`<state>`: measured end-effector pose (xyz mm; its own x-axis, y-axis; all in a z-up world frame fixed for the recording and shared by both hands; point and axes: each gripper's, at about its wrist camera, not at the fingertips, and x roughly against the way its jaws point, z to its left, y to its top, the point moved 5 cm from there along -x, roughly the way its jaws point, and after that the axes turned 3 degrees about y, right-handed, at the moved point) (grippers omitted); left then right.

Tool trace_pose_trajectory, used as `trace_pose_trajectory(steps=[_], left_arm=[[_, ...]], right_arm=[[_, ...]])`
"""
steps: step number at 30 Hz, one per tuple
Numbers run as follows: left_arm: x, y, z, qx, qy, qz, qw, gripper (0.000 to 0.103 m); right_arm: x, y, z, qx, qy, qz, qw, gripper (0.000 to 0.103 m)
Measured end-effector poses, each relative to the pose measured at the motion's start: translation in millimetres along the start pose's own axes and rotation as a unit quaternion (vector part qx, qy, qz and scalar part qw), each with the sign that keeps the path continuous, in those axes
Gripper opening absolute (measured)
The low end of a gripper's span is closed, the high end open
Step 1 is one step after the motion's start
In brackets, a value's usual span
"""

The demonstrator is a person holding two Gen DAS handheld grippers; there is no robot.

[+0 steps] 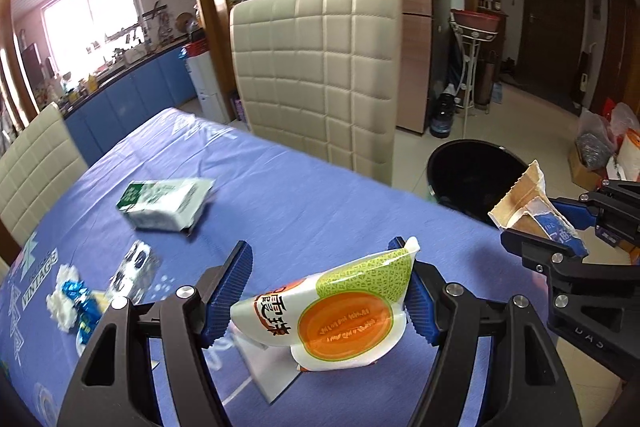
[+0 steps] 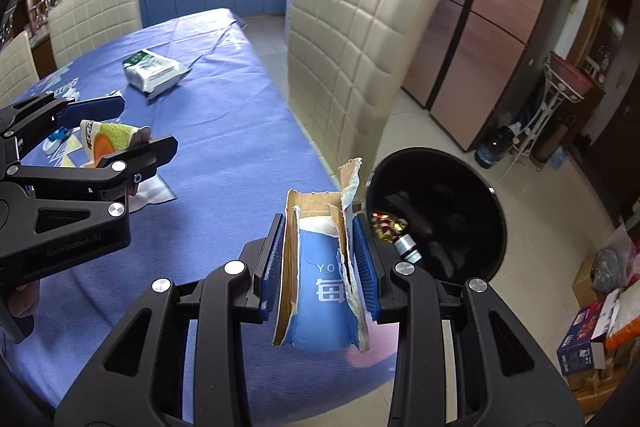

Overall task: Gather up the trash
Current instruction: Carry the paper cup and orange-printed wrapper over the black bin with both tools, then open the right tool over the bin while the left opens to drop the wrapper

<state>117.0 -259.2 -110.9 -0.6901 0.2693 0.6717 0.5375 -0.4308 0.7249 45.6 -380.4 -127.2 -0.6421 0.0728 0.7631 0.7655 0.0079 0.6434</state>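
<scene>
My left gripper (image 1: 322, 247) is shut on a white snack bag with an orange and green melon print (image 1: 344, 311), held just above the blue tablecloth (image 1: 300, 195). In the right wrist view, this left gripper (image 2: 144, 125) and its melon bag (image 2: 106, 143) are at the left. My right gripper (image 2: 320, 223) is shut on a torn blue cardboard box (image 2: 320, 275), held near the table's right edge beside a black trash bin (image 2: 472, 195). The left wrist view shows the right gripper (image 1: 530, 221), its box (image 1: 528, 195) and the bin (image 1: 460, 167) at the right.
A green-and-white packet (image 1: 168, 203) (image 2: 154, 69), a silvery wrapper (image 1: 132, 267), and blue foil with white tissue (image 1: 74, 303) lie on the table. A white sheet (image 1: 268, 367) lies under the bag. A cream padded chair (image 2: 352, 39) stands beside the bin, which holds some trash.
</scene>
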Motion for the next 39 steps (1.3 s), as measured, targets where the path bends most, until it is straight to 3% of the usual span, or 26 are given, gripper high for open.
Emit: trace_pose_trajectory(steps=[8, 22, 34, 39], left_arm=[[-12.4, 39.9, -29.6, -0.014, -0.022, -0.020, 0.9995, 0.068], [-34.7, 105.8, -50.8, -0.034, -0.028, -0.056, 0.9974, 0.068], [-55.7, 127.7, -60.2, -0.044, -0.038, -0.062, 0.9964, 0.068], [-61.1, 128.7, -60.9, -0.043, -0.038, -0.058, 0.9967, 0.068]], right_arm=[[7.9, 21.1, -49.1, -0.029, -0.049, -0.026, 0.998, 0.035], [1.4, 85.7, -125.1, -0.063, -0.128, -0.074, 0.987, 0.035], [-23.2, 105.2, -158.8, -0.107, -0.145, -0.070, 0.981, 0.037], [-32.9, 111.4, -170.1, -0.113, -0.174, -0.059, 0.976, 0.040]])
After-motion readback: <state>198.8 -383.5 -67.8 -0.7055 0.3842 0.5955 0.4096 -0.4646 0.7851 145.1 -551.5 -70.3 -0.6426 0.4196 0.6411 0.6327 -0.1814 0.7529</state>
